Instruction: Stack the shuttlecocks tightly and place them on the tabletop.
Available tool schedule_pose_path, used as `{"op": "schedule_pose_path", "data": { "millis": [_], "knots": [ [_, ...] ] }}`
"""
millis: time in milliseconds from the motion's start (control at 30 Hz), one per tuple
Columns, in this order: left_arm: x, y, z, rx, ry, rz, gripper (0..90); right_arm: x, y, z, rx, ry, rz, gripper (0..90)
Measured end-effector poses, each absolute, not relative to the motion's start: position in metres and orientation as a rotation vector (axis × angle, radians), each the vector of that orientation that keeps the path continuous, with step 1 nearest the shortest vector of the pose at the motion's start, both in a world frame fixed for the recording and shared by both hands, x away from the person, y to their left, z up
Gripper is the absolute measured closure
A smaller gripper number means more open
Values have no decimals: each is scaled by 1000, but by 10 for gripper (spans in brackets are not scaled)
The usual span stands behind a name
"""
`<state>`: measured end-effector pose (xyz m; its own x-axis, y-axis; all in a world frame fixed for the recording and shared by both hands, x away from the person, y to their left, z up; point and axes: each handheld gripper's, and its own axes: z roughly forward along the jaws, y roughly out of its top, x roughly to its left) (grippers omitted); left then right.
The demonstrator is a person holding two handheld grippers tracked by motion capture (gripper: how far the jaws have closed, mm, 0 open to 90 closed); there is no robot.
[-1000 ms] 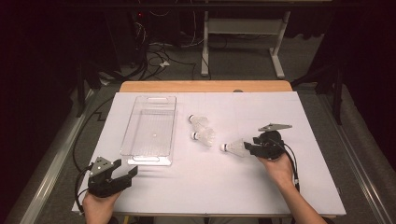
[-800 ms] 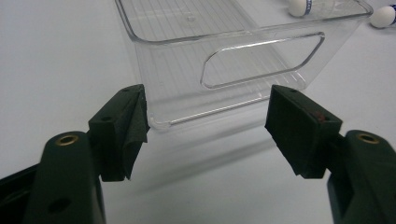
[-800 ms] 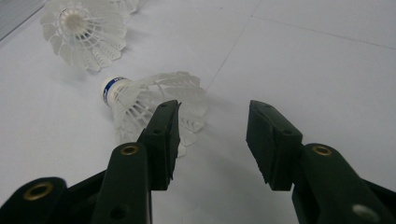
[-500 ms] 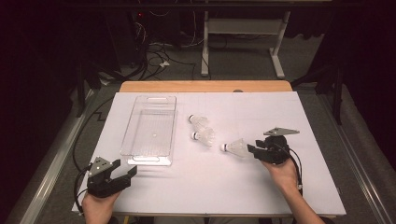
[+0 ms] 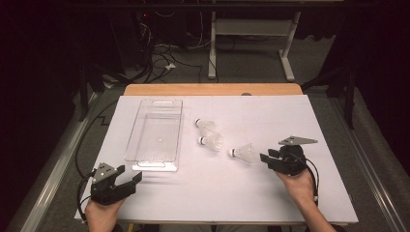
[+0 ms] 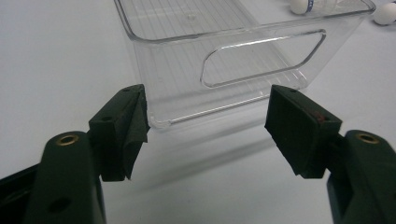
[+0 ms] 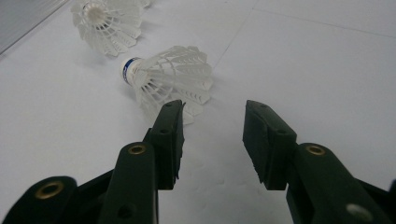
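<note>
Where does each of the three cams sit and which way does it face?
High view: fixed above the person's side, facing forward and down on the white table; both hands and the left tongs and right tongs show.
Left gripper view: rides the left tongs, facing the clear bin; two open black jaws show.
Right gripper view: rides the right tongs, facing the nearest shuttlecock; jaws apart, nothing between.
Shared: high and right gripper views both show that shuttlecock.
</note>
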<state>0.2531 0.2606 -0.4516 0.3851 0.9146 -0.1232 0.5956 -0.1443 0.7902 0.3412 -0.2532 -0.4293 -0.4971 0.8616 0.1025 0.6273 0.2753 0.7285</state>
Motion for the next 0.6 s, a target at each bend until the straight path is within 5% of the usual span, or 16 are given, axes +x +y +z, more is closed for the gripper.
{"op": "schedule_pose_path", "data": {
  "millis": [600],
  "knots": [
    [254,260,-452,1849,1312,505,308,326,-240,-429,1307,2292,1109,576]
  ]
}}
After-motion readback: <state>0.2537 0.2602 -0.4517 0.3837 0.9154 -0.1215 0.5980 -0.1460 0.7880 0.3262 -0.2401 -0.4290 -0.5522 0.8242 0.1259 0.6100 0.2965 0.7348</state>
